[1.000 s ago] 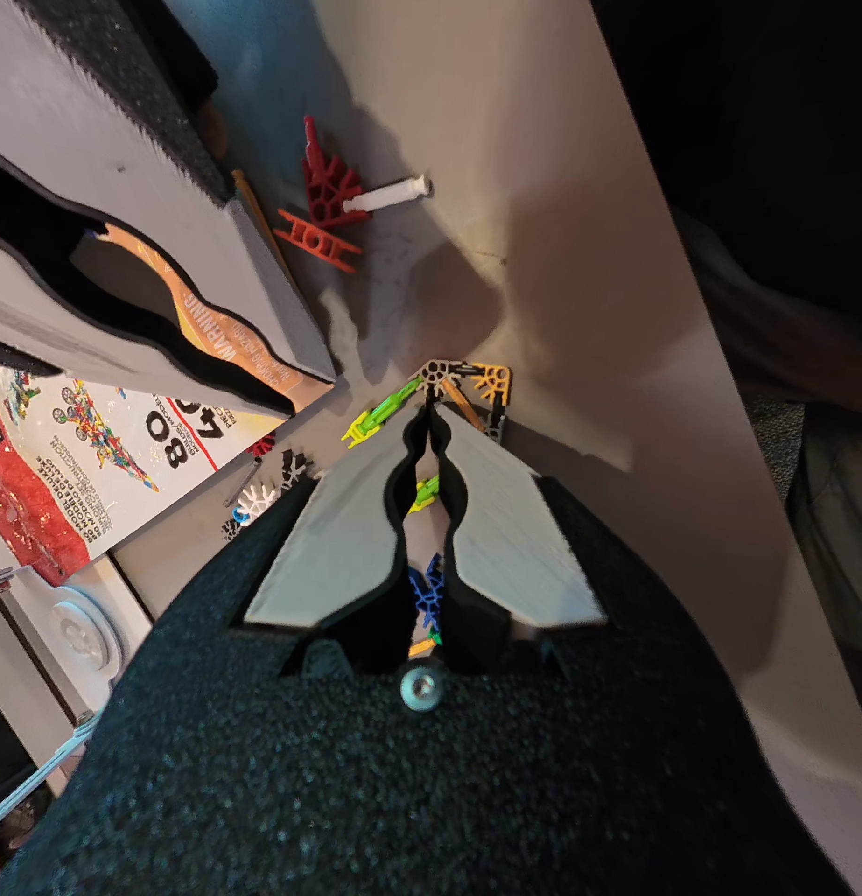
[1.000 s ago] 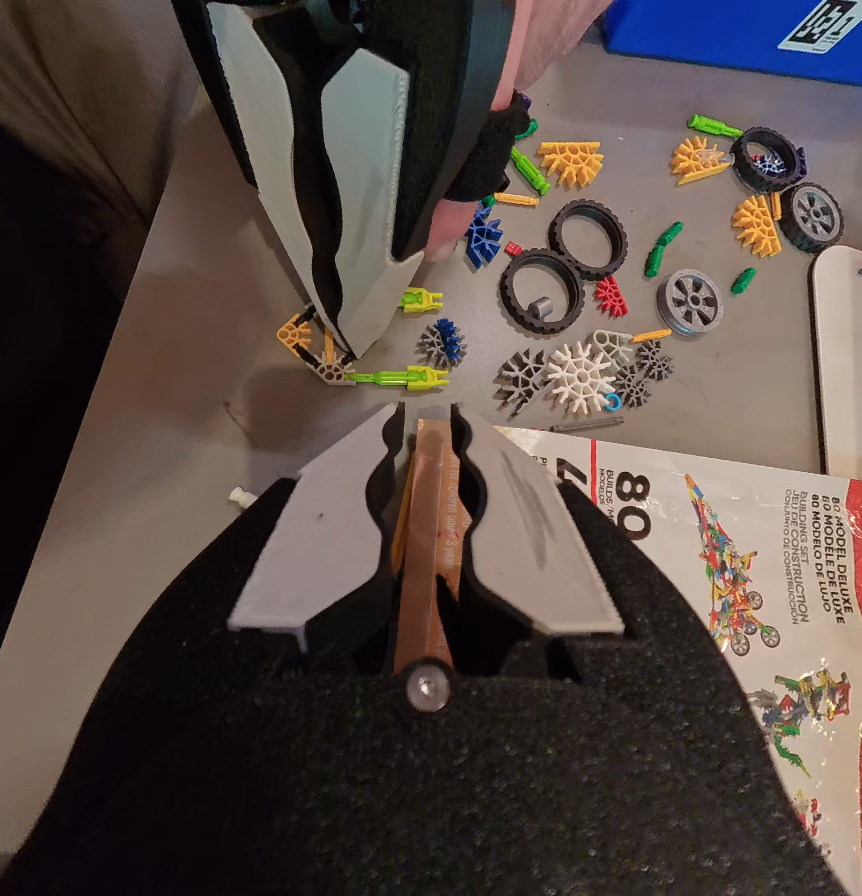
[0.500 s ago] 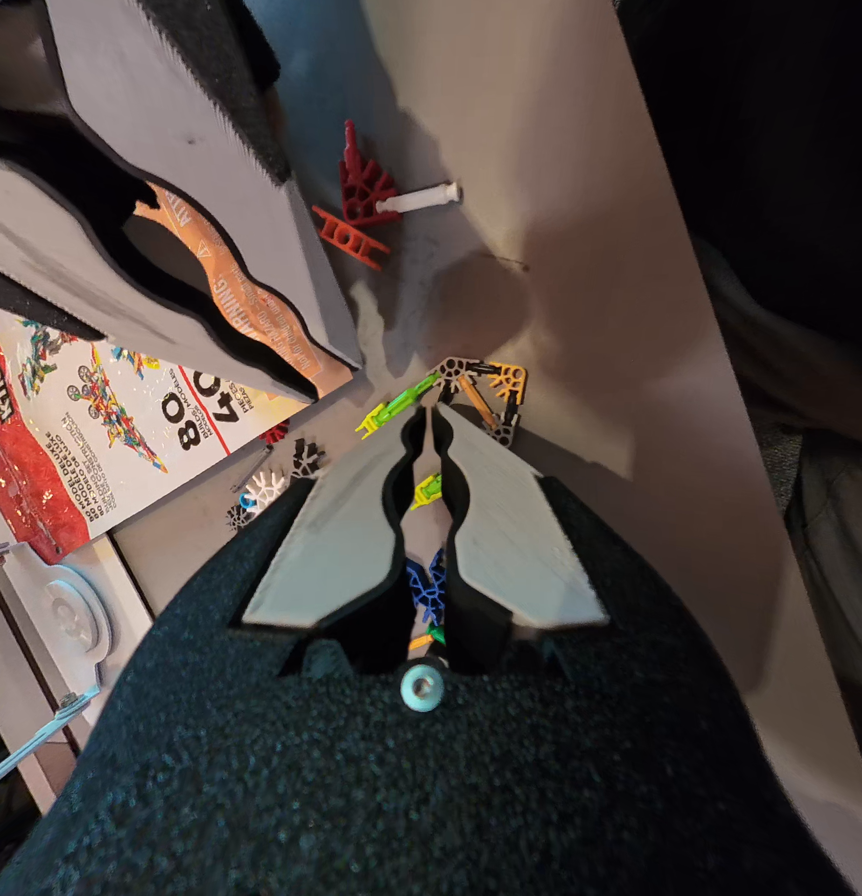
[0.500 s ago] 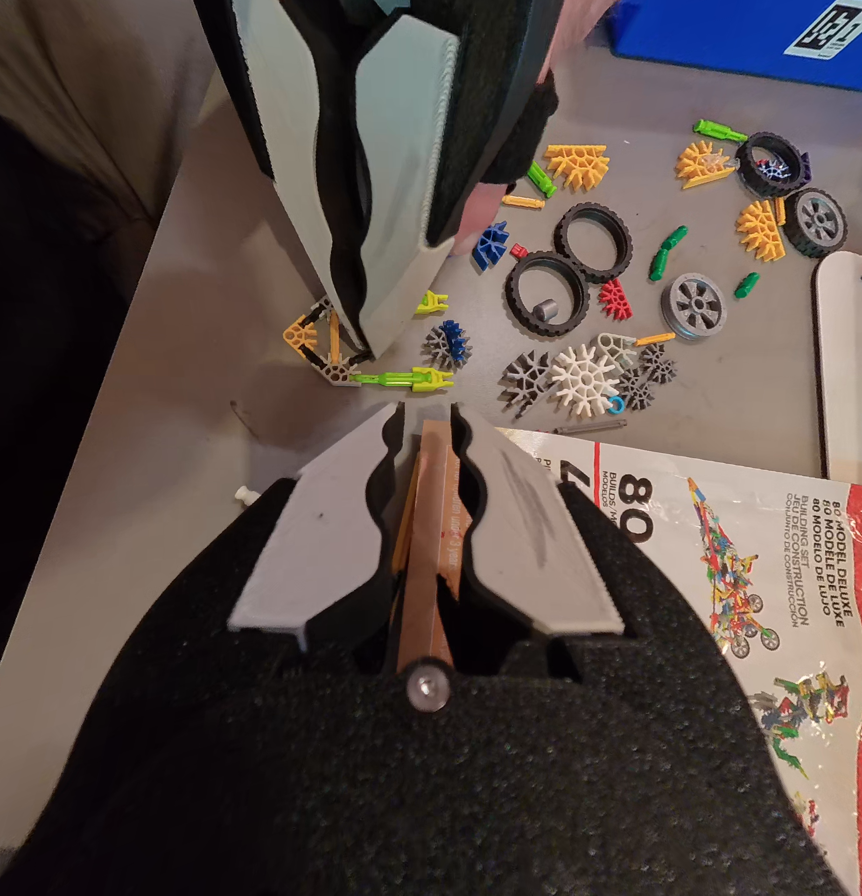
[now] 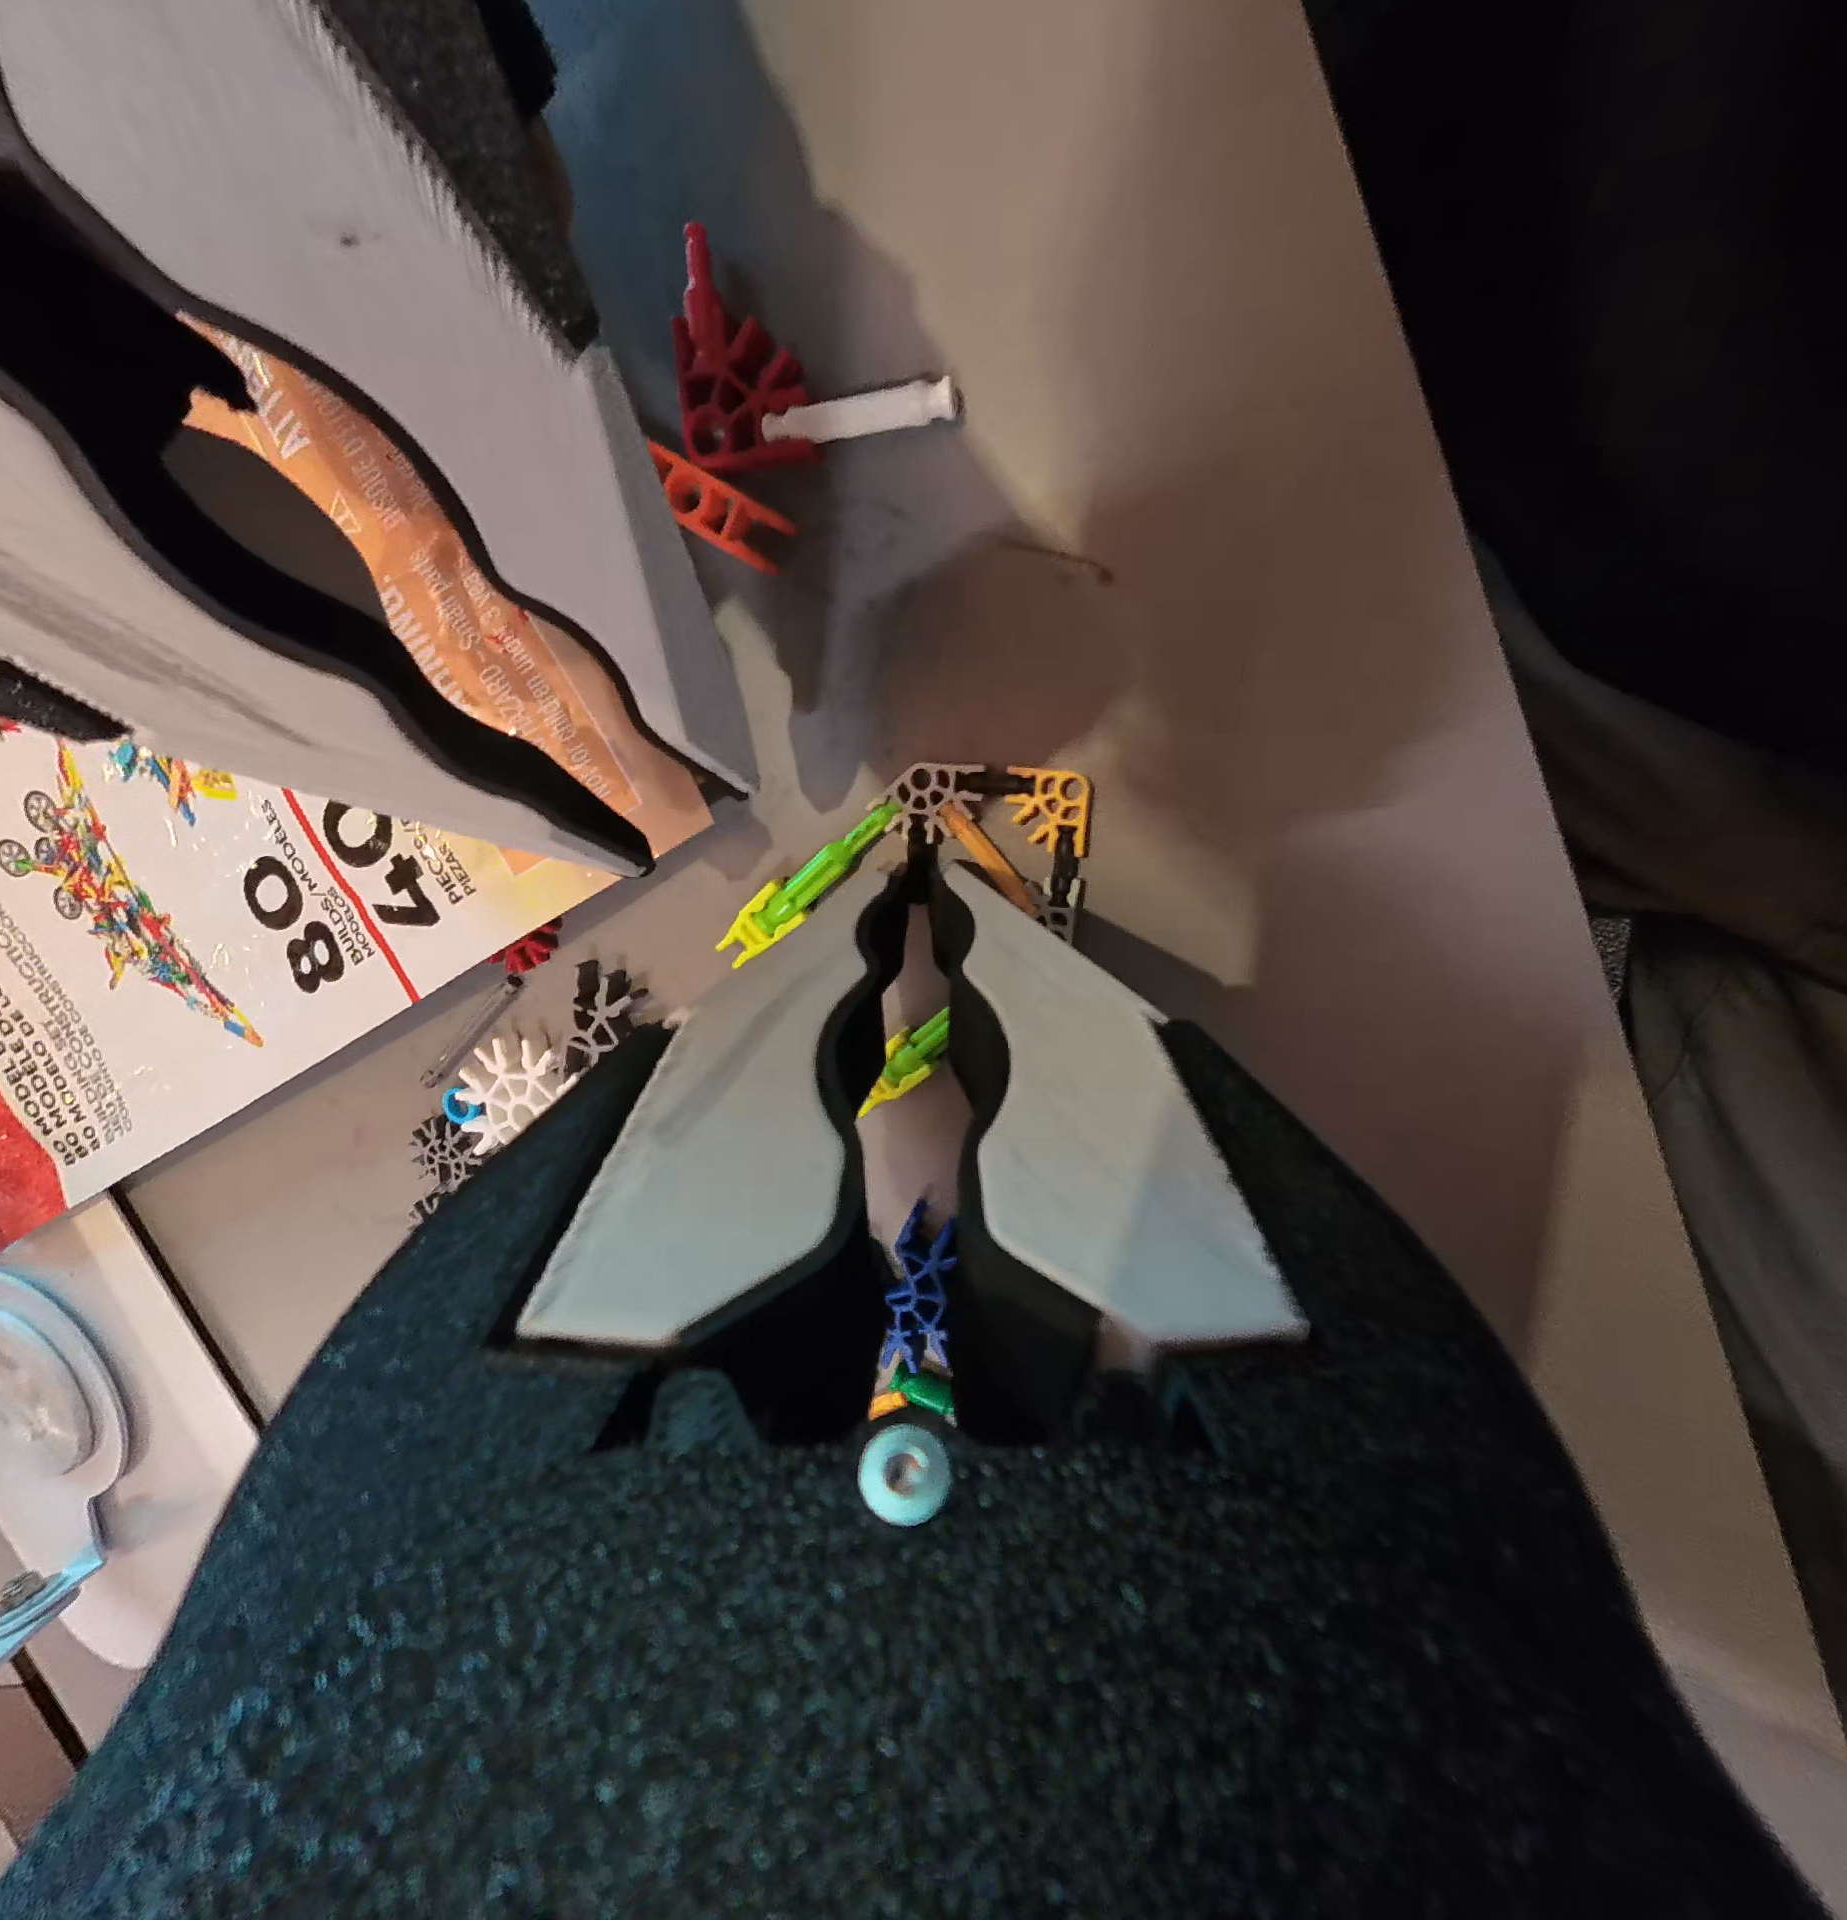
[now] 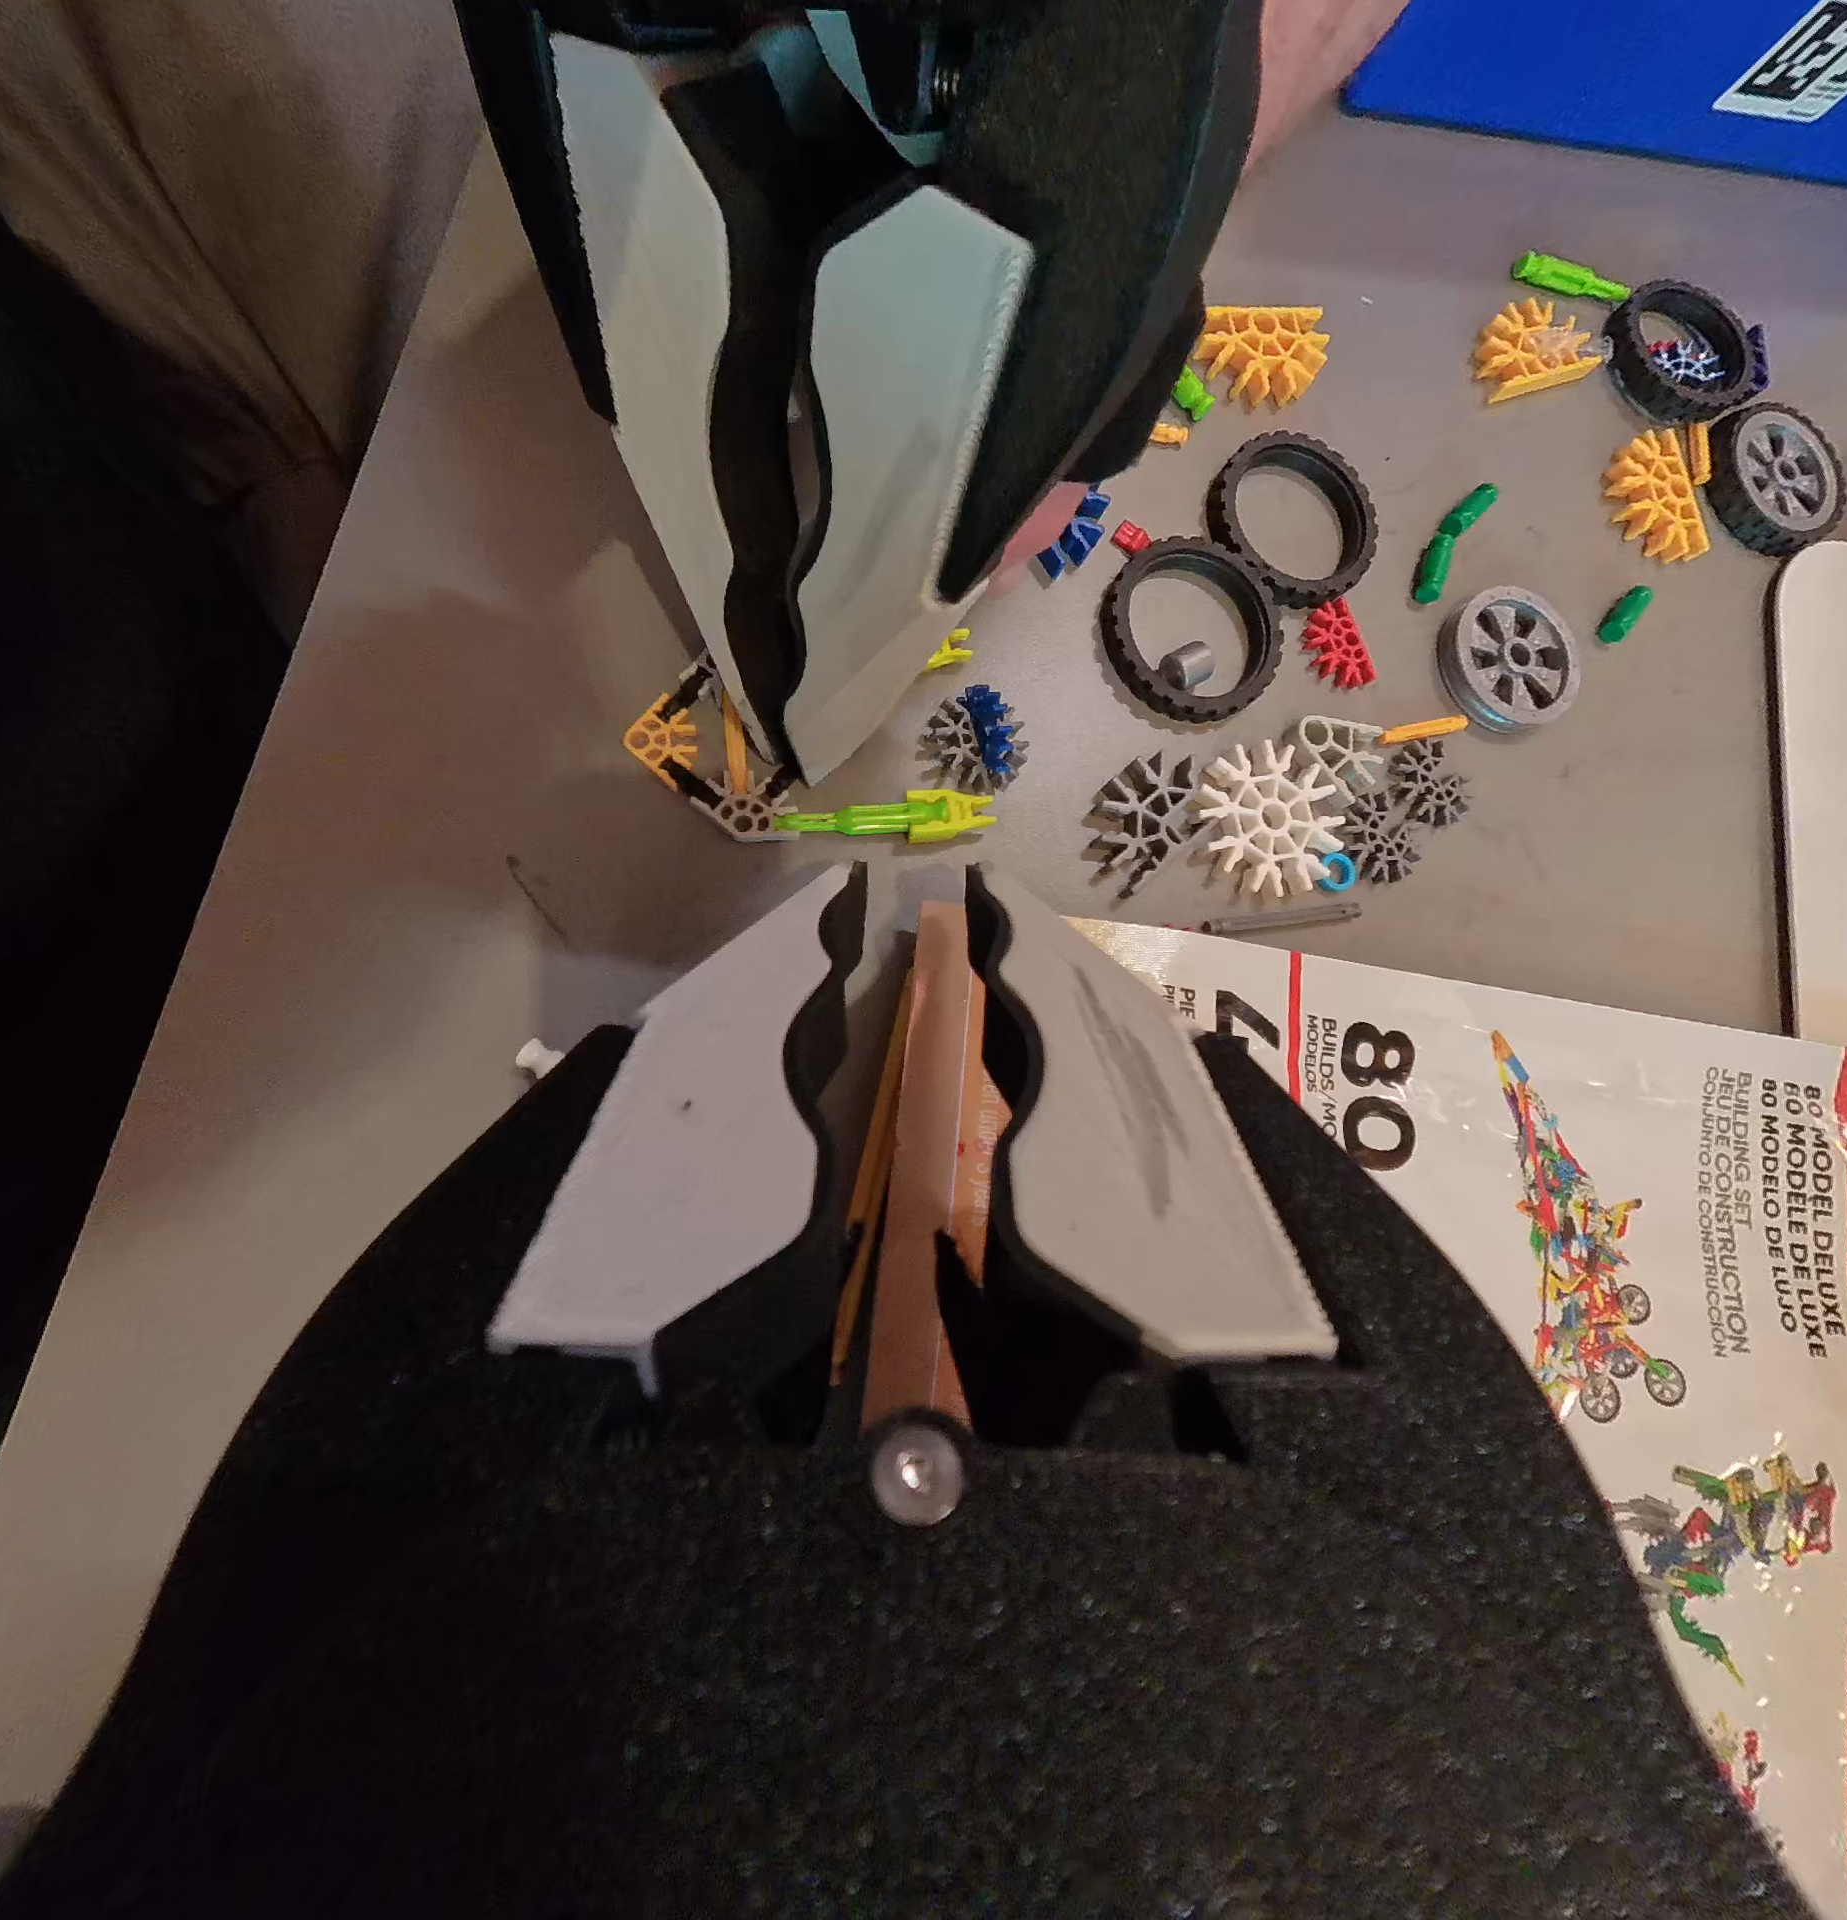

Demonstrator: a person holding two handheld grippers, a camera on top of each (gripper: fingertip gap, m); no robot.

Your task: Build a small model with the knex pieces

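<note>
Left claw point(image 5: 914, 883): clenched on the black rod of the small connector frame point(image 5: 986, 831), as before.
Right claw point(image 6: 914, 883): parted slightly wider than earlier, empty, over the printed bag point(image 6: 1521, 1195) corner.
Frame: just ahead of the right claw; green rod point(image 6: 877, 818) nearest.
Change: left claw sits closer.

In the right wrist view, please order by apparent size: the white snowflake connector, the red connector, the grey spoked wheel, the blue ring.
1. White snowflake connector and grey spoked wheel: they look about alike, so I leave them unranked.
2. Red connector.
3. Blue ring, smallest.

All lie on the table at a similar depth.
</note>
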